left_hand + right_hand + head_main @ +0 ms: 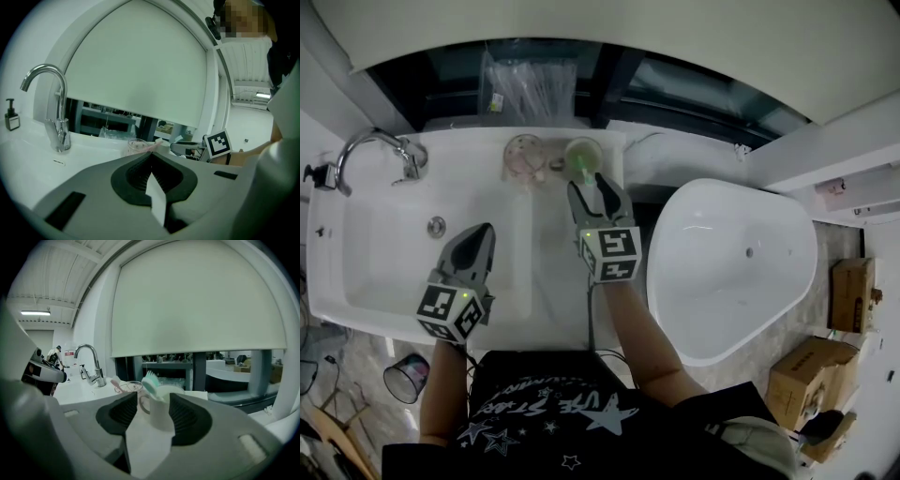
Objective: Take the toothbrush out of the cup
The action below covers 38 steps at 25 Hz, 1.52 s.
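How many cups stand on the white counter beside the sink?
2. The clear glass cup stands next to the sink basin; the white cup holding a green toothbrush stands at its right, ahead of the open jaws of the right gripper. None looks hidden.

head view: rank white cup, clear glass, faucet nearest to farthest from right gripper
1. white cup, directly ahead of the right gripper
2. clear glass, left of the cup
3. faucet, far left
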Motion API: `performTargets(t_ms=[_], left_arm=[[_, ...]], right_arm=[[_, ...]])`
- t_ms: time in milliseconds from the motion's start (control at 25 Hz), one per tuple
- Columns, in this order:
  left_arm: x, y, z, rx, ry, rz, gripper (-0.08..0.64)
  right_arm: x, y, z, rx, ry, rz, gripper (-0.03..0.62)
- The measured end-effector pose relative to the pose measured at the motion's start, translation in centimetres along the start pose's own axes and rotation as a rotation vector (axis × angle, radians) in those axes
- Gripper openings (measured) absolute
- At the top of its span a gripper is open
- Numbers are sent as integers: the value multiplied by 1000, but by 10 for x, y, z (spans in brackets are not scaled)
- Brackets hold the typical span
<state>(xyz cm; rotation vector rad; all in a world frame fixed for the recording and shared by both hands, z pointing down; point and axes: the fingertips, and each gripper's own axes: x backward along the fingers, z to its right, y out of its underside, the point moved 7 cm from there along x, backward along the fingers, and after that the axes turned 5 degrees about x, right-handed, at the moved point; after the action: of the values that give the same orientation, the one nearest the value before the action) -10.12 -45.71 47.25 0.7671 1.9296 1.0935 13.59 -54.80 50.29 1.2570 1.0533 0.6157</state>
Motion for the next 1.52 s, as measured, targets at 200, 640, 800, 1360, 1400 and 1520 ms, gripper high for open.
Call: performTargets(t_ms=[200,640,800,1360,1400,1520], left_arm=[[-5,6,-2,8,-5,-13,6],[15,22,-3,35,-45,-41,6],[27,24,-3,35,-50,-29,6],[73,18,4,12,-9,35,6],[77,16,6,7,-4,41,6],[88,12,12,-9,15,59,6]], right_arm=[[-8,-1,6,57,60,-2,157],[-11,0,11,84,122,-20,29],[-4,-6,8,82,141,-6,29],[56,-55,-15,107,219,122,28],[61,-58,-17,110,223,130,28],[78,-66,-27,117,238,149,28]])
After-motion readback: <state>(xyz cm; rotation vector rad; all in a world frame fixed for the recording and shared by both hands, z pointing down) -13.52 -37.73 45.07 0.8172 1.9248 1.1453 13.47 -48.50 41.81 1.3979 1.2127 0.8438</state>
